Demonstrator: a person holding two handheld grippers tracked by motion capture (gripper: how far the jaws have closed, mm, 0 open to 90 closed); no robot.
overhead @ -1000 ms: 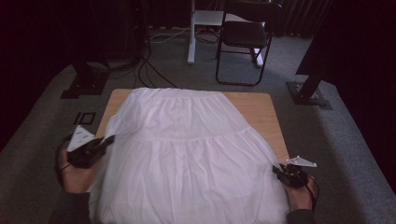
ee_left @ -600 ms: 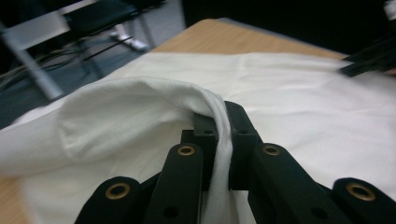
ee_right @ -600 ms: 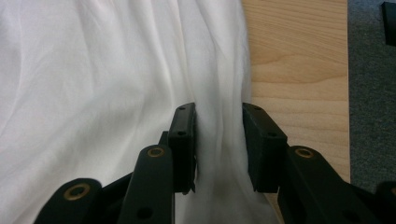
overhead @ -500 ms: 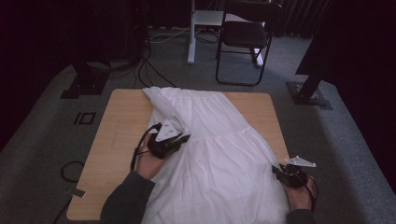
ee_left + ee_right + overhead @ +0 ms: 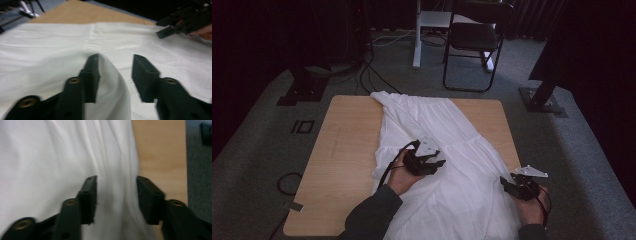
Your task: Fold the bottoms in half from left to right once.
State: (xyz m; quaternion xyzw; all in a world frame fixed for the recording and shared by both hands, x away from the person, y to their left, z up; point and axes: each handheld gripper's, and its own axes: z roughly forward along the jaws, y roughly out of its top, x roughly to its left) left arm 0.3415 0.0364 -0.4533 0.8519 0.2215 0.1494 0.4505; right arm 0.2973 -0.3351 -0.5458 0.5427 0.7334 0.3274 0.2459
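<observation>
A white garment (image 5: pixel 437 125) lies on the wooden table (image 5: pixel 347 145), its left side folded over toward the middle. My left gripper (image 5: pixel 439 164) rests above the cloth's centre. In the left gripper view the jaws (image 5: pixel 116 62) have just been opening; a raised fold of the white cloth (image 5: pixel 112 82) stands between them against one finger (image 5: pixel 91 72), free of the other. My right gripper (image 5: pixel 506 183) sits at the garment's right edge. Its jaws (image 5: pixel 116 182) have also just been opening and stand apart over the cloth (image 5: pixel 37 157).
Bare tabletop (image 5: pixel 160 152) shows beside the cloth's right edge. Beyond the table stand a black chair (image 5: pixel 474 35), a white stand (image 5: pixel 417 40) and two black stand bases (image 5: pixel 302 90) (image 5: pixel 542 100). A cable loop (image 5: pixel 287 182) lies on the grey carpet at left.
My left gripper carried the garment's left edge rightward to the middle, folding the cloth over and baring the table's left half, then its jaws parted. The right gripper stayed in place.
</observation>
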